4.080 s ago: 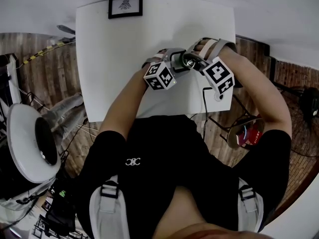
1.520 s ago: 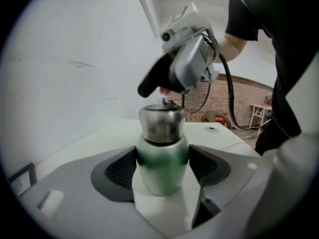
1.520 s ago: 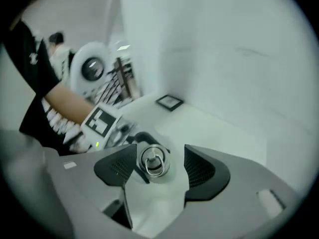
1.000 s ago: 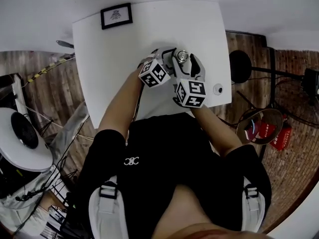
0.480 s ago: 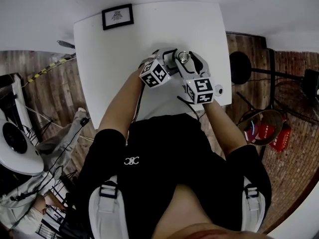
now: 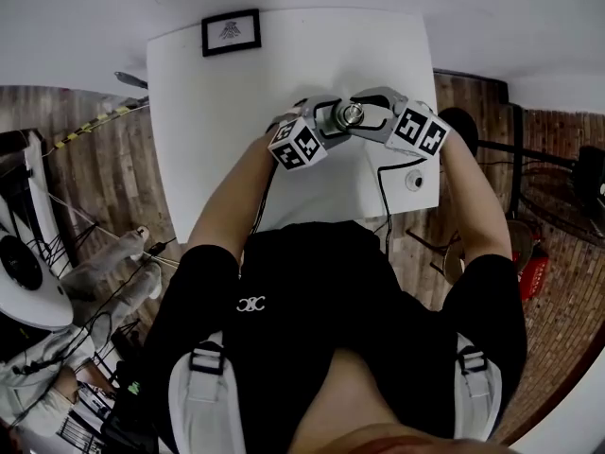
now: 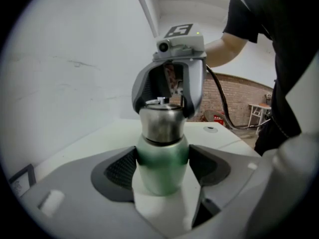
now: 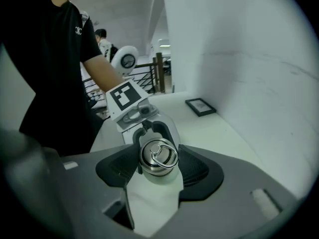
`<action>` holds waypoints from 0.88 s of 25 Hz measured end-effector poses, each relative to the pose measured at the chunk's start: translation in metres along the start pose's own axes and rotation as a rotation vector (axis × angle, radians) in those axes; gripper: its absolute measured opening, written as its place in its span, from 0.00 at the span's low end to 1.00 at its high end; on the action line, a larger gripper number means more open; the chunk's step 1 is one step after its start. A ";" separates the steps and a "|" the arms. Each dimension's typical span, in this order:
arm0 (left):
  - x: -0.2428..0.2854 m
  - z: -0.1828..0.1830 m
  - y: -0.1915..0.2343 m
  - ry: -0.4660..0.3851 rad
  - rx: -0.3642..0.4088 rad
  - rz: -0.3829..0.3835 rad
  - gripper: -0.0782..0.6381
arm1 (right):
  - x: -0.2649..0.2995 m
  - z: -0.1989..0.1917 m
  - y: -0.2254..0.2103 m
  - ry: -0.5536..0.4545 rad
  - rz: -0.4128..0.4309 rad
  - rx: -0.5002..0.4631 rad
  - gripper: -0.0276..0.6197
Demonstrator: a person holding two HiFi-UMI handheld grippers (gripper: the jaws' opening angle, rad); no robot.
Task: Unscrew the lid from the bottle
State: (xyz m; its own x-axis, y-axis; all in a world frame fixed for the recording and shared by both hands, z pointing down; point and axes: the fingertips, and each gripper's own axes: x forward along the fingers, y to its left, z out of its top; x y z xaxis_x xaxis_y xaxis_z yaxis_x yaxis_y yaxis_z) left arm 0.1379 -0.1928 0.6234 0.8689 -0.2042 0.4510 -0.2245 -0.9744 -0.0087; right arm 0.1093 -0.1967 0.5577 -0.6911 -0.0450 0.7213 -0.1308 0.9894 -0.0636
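A green metal bottle point(image 7: 160, 176) stands upright on the white bench point(image 6: 217, 102), right of the middle and toward the near edge, with both tools meeting around it. The left tool point(image 7: 163, 164) comes in from the left and pinches the green body: its dark ribbed pads point(image 7: 121, 169) press on either side of it, just below the steel neck. The right tool point(image 8: 159, 164) reaches in from the right and slants down over the top; its jaws have just been closing, and they now sit against both sides of the steel lid point(image 8: 149, 169), pinching it. The lid is on the bottle, and the round ring handle point(image 8: 163, 154) on its top lies flat. A small black picture frame point(image 6: 232, 32) lies at the far left corner of the bench, well apart from the bottle. A little round disc point(image 6: 413, 180) sits near the bench's near right corner, and a black cable point(image 6: 382, 192) runs past it toward the person.
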 end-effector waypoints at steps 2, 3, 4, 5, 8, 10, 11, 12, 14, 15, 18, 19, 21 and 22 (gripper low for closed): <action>0.000 0.000 -0.002 0.003 0.001 -0.001 0.65 | 0.002 -0.003 0.005 0.117 0.096 -0.104 0.43; 0.000 0.000 -0.002 0.005 0.000 0.000 0.65 | 0.003 -0.006 0.007 0.177 0.136 -0.159 0.43; 0.000 0.000 -0.002 0.006 0.000 0.001 0.65 | 0.004 -0.009 0.009 0.234 0.171 -0.215 0.43; 0.000 0.000 -0.001 0.007 0.001 0.001 0.65 | 0.005 -0.012 0.010 0.286 0.201 -0.270 0.43; -0.001 -0.001 0.001 0.010 0.001 -0.001 0.65 | 0.007 -0.013 0.009 0.404 0.242 -0.403 0.43; -0.001 0.000 0.000 0.010 0.001 -0.004 0.65 | 0.006 -0.012 0.010 0.457 0.216 -0.437 0.43; -0.001 0.000 -0.001 0.010 0.001 -0.004 0.65 | 0.006 -0.012 0.010 0.469 0.194 -0.437 0.43; -0.001 0.000 -0.001 0.010 0.001 -0.005 0.65 | 0.004 -0.011 0.010 0.467 0.173 -0.426 0.43; -0.001 -0.001 -0.001 0.012 0.002 -0.004 0.65 | -0.002 -0.003 0.011 0.412 0.128 -0.372 0.43; -0.001 -0.002 -0.001 0.012 0.002 -0.004 0.65 | -0.006 0.003 0.012 0.356 0.097 -0.327 0.43; 0.000 -0.003 0.001 0.010 0.001 -0.002 0.65 | -0.023 0.024 0.003 0.129 -0.090 -0.170 0.43; -0.001 -0.003 0.001 0.010 0.000 -0.001 0.65 | -0.029 0.027 -0.002 0.064 -0.192 -0.132 0.43; -0.001 -0.005 0.000 0.010 -0.004 0.001 0.65 | -0.043 0.030 -0.012 -0.053 -0.412 -0.066 0.43; -0.001 -0.005 0.000 0.008 -0.005 0.002 0.65 | -0.051 0.031 -0.014 -0.123 -0.511 -0.011 0.43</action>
State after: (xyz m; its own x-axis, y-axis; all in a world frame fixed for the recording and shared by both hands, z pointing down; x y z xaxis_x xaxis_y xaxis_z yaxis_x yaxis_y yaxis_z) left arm 0.1344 -0.1923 0.6272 0.8646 -0.2055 0.4585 -0.2286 -0.9735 -0.0052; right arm 0.1242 -0.2125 0.5004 -0.6198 -0.5372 0.5720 -0.4660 0.8385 0.2825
